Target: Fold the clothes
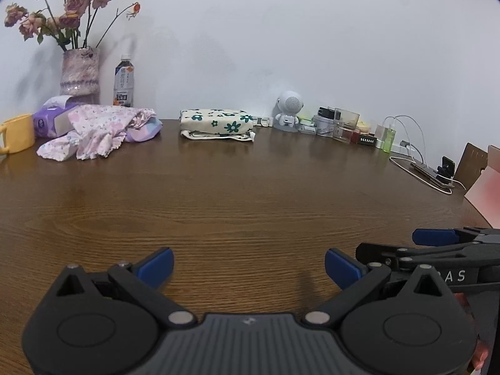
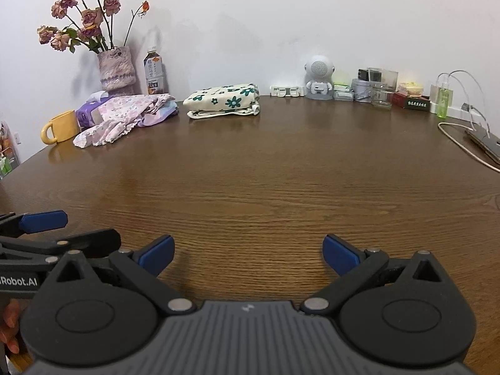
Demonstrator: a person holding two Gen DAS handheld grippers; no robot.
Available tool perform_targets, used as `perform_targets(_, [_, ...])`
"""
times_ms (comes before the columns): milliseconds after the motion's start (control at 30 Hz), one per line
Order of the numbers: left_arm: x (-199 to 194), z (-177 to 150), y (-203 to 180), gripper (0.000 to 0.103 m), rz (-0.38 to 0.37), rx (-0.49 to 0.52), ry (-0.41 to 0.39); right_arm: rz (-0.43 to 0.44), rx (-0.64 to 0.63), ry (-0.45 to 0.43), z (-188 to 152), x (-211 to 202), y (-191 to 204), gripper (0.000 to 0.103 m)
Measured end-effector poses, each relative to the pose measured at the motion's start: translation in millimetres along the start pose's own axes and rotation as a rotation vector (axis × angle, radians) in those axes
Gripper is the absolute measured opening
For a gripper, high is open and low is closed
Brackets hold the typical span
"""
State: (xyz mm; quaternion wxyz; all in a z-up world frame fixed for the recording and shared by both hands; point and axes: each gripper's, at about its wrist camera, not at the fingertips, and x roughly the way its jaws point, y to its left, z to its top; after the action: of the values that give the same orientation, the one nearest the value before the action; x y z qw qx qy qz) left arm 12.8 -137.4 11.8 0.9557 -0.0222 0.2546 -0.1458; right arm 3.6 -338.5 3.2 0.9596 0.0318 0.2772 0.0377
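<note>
1. The wooden surface (image 2: 250,172) is the biggest thing here, bare across its near half, with everything pushed to the far edge by the wall.
2. The crumpled pink floral garment (image 2: 125,115) lies at the far left, spilling over a lilac cloth and touching a tissue pack (image 2: 89,114). It looks light, soft and floppy, so it will likely sag and bunch; a ruffled hem or a corner seems the best place to pinch.
3. The cream cloth with green flowers (image 2: 225,100) sits mid-far, already folded into a neat block (probably done).
4. The vase (image 2: 117,70) holds dried roses; it stands right behind the garment and could tip.
5. The yellow mug (image 2: 61,126) is beside the pile; I cannot tell what it holds.
6. The left gripper (image 1: 249,265) and right gripper (image 2: 248,254) hover side by side near the front edge, fingers spread wide, holding nothing, well apart from the clothes.
</note>
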Motion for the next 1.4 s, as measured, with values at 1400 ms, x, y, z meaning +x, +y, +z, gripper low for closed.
perform_targets(1400, [0.3,-1.1,3.7,0.103,0.023,-0.037,0.006,-0.001,0.018,-0.011,-2.3,-1.7,-0.8,0.103])
